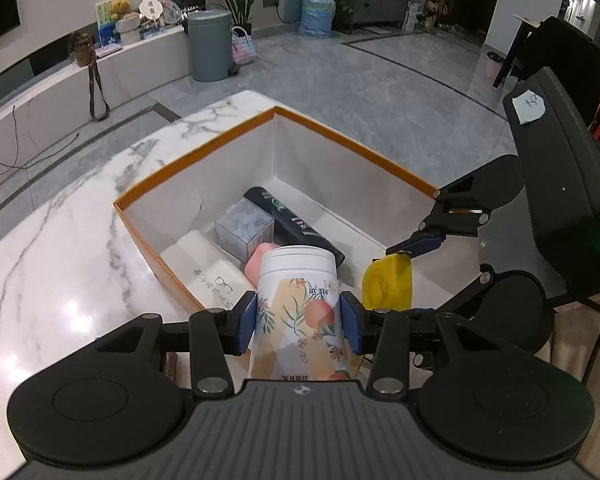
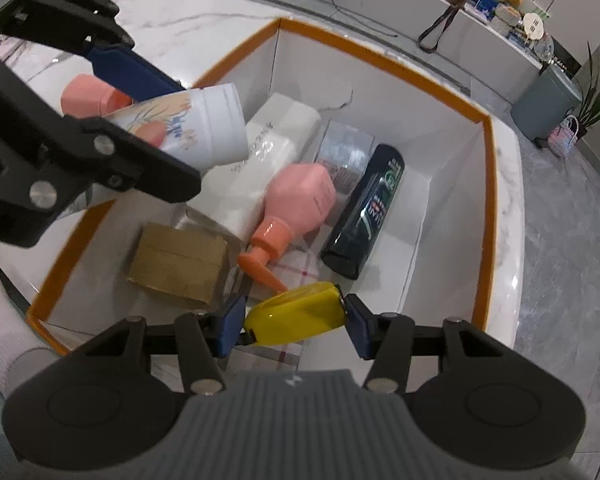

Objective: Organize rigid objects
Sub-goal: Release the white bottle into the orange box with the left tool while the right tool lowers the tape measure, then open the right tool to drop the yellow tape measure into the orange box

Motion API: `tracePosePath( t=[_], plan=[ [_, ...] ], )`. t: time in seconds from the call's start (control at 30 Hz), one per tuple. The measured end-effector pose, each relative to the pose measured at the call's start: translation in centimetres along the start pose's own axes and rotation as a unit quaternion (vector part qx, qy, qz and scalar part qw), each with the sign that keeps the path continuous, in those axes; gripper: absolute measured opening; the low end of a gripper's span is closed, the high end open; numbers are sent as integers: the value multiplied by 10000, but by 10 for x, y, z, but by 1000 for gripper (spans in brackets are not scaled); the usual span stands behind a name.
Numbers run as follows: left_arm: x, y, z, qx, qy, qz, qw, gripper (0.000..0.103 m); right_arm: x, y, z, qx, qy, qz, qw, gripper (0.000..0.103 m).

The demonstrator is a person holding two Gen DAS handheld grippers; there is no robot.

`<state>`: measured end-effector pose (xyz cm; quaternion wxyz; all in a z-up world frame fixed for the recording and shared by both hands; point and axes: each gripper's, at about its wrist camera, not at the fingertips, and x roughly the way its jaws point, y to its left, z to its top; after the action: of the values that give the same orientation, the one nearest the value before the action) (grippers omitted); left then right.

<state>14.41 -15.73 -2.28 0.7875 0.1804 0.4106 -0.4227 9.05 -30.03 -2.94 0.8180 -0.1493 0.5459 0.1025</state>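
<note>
My left gripper point(image 1: 299, 322) is shut on a white floral jar point(image 1: 298, 312) and holds it tilted over the near edge of the orange-rimmed white box point(image 1: 204, 152); the jar also shows in the right wrist view point(image 2: 180, 128). My right gripper point(image 2: 295, 326) is shut on a yellow tape measure point(image 2: 296, 314) over the box's near right side; it also shows in the left wrist view point(image 1: 388, 282). Inside the box lie a pink pump bottle point(image 2: 296, 204), a dark can point(image 2: 366, 212), a white glasses case point(image 2: 268, 152), a clear cube box point(image 2: 346, 152) and a brown carton point(image 2: 180, 264).
The box point(image 2: 488, 184) stands on a white marble table point(image 1: 60, 248). A second pink bottle point(image 2: 88, 94) lies behind the left gripper. Beyond the table are a grey floor, a green bin point(image 1: 209, 42) and a low marble ledge point(image 1: 52, 88).
</note>
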Motion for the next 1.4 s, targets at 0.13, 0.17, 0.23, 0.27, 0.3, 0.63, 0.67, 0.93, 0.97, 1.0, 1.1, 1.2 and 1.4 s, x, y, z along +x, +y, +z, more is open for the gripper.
tracePosePath(
  t=[0.13, 0.17, 0.23, 0.27, 0.3, 0.63, 0.67, 0.93, 0.97, 1.0, 1.1, 1.2, 1.4],
  plan=[
    [7, 3, -5, 14, 61, -23, 10000, 50, 8, -1, -4, 71, 113, 80, 9999, 54],
    [7, 4, -6, 11, 81, -29, 10000, 50, 10, -2, -5, 104, 137, 107, 9998, 54],
    [9, 5, -7, 5, 92, -13, 10000, 50, 14, -2, -7, 129, 173, 135, 9997, 54],
    [10, 5, -7, 9, 84, -19, 10000, 50, 16, -2, -7, 129, 182, 131, 9997, 54],
    [9, 4, -7, 12, 64, -40, 10000, 43, 16, -2, -7, 131, 175, 128, 9997, 54],
    [9, 1, -4, 66, 143, -42, 9999, 19, 15, -4, -11, 218, 83, 143, 9996, 55],
    [9, 1, -5, 64, 160, -36, 9998, 19, 14, -4, -11, 214, 74, 142, 9996, 55],
    [3, 9, -7, -93, 78, 29, 9999, 19, 4, -4, -9, 229, -130, 41, 9996, 63],
    [2, 10, -8, -120, 57, 45, 9999, 19, 2, -3, -9, 226, -159, 47, 9996, 63],
    [0, 12, -8, -161, 37, 61, 9998, 19, 1, -3, -8, 225, -178, 73, 9996, 63],
    [-2, 17, -10, -270, 57, 106, 9996, 19, -3, 1, -6, 187, -231, 160, 9994, 64],
    [-6, 19, -13, -343, 3, 86, 9994, 19, -7, 6, -3, 113, -321, 272, 9991, 64],
    [-15, 19, -15, -513, -162, 155, 9984, 20, -17, 20, 5, 9, -542, 619, 9966, 64]
  ],
)
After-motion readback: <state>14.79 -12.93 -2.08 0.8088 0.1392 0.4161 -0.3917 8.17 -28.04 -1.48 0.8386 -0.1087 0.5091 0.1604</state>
